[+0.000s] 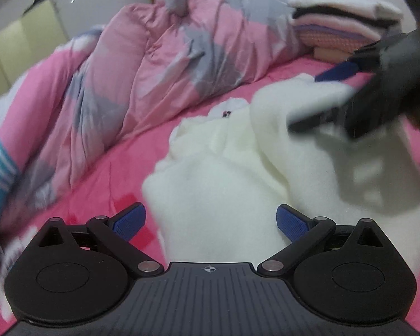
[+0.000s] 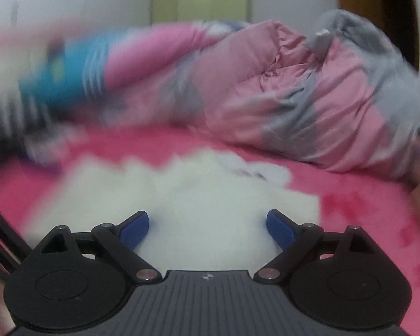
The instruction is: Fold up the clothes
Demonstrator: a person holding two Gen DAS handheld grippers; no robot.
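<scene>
**White fleece on the pink bed, both claws spread wide**

So here's the scene. There's a fluffy white garment point(image 1: 224, 173) lying rumpled on a pink bedsheet point(image 1: 142, 151), pretty much in the middle of the bed. From the left wrist view it's bunched up in soft lumps, with a small dark tag or mark near its far edge, too small to make out.

The left gripper point(image 1: 210, 222) is released, its blue pads point(image 1: 130, 221) spread far apart, nothing between them. The white garment fills the gap ahead of it, but I can't tell if the fingers are actually touching the fabric.

The right gripper point(image 2: 207, 227) is the same deal: jaws wide apart, holding nothing, hanging over the near edge of the white garment point(image 2: 182, 196). You can also spot it from the left camera, coming in from the right side above the fleece, very blurred.

Behind the garment there's a big crumpled pink-and-grey duvet point(image 1: 131, 64) running along the far side of the bed. A stack of folded clothes point(image 1: 341, 19) sits near the top right in the left view, white on top with darker and purplish layers underneath. A teal striped sleeve point(image 2: 67, 75) shows at the left of the right wrist view, smeared by motion blur.
</scene>
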